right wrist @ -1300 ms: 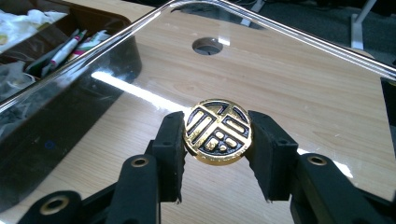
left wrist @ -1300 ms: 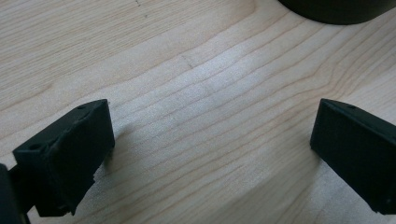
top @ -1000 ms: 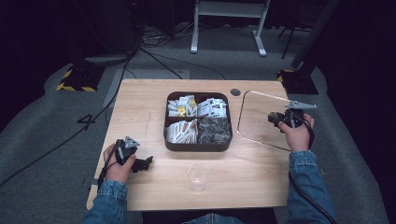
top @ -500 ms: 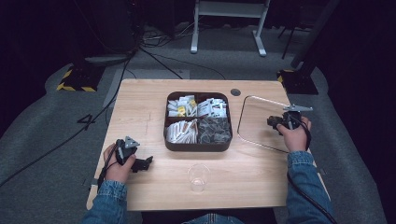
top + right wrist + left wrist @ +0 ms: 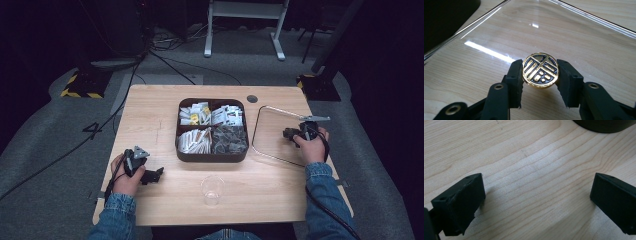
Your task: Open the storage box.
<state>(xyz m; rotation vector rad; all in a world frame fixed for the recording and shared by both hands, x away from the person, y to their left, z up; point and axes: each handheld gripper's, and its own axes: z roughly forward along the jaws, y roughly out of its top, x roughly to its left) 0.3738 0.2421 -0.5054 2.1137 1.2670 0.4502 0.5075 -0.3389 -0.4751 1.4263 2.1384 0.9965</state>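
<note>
A clear glass lid [image 5: 272, 135] with a round gold-and-black knob [image 5: 540, 70] lies low over the table, right of the box. My right gripper [image 5: 291, 133] is shut on that knob, one pad on each side of it [image 5: 540, 75]. The glass pane [image 5: 554, 30] spreads out beyond the knob, close to the wood. At the front left my left gripper [image 5: 158, 174] rests on the table. Its jaws stand wide apart over bare wood [image 5: 537, 195] with nothing between them.
A dark square box [image 5: 212, 158] with four compartments of packets sits mid-table; its edge [image 5: 604, 125] shows beyond my left gripper. A clear plastic cup [image 5: 212, 189] stands near the front edge. The wooden table [image 5: 150, 115] has bare room at its left.
My right hand has sunk a little with the lid, which now lies flatter and nearer the table. The left hand has kept still.
</note>
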